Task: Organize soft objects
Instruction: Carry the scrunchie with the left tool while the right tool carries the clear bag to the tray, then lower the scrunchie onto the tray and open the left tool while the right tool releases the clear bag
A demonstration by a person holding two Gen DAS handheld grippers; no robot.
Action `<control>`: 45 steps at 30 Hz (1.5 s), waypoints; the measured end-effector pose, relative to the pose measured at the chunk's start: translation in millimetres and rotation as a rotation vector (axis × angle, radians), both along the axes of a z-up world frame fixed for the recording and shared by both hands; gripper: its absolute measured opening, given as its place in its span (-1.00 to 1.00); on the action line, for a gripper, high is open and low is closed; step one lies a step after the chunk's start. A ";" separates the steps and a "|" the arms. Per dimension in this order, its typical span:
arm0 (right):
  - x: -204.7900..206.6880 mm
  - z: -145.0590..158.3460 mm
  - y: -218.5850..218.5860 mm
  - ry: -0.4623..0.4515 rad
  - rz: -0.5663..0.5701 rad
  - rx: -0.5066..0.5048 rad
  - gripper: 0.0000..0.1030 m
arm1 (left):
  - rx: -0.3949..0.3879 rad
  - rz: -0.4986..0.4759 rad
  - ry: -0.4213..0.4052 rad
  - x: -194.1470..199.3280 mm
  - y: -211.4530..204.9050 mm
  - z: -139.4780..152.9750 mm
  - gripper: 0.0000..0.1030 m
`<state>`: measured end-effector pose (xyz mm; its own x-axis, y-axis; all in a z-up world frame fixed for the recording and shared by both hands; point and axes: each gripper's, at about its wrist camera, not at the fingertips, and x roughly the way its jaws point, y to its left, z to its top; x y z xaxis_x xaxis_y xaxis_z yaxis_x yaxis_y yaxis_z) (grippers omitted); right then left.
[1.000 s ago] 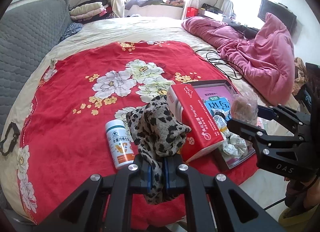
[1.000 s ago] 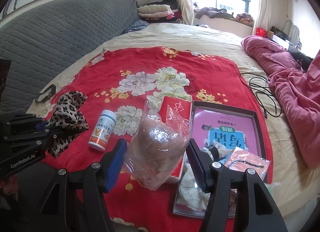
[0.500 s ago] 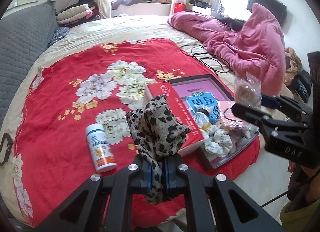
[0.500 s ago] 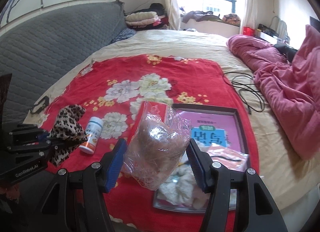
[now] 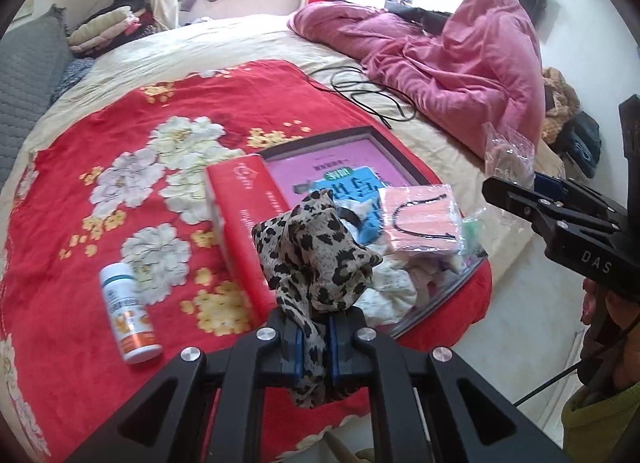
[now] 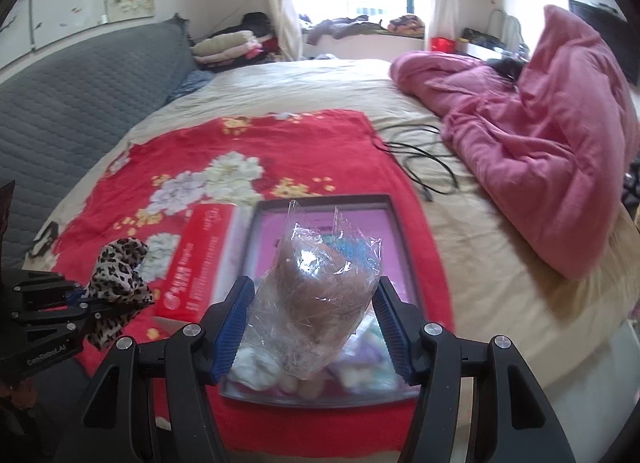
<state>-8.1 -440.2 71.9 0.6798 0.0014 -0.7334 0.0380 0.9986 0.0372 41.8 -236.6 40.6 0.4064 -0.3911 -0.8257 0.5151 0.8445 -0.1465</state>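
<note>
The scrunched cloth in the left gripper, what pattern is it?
Leopard print: dark spots on tan and cream cloth. The left wrist view shows it best.

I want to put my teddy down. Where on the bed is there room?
The red flowered blanket is bare beyond the white bottle and left of the red box. The beige sheet behind is free too. The tray is crowded.

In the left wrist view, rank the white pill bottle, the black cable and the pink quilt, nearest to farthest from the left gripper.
From the left gripper:
1. White pill bottle, lower left on the red blanket.
2. Black cable, mid-bed, beyond the blanket.
3. Pink quilt, far right.
</note>
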 end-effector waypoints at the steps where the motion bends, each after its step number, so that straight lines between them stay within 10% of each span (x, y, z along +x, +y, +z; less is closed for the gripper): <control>1: -2.0 -1.7 -5.6 0.003 -0.011 -0.002 0.22 | -0.002 -0.006 0.003 0.2 -4.2 -1.6 -0.82; 20: -30.9 -82.0 -61.8 0.202 -0.080 -0.032 0.22 | -0.002 -0.151 0.121 -10.4 -87.5 -53.8 -0.82; 45: 29.7 -106.4 -53.5 0.203 -0.005 -0.022 0.22 | -0.007 -0.116 0.152 28.2 -102.5 -87.2 -0.82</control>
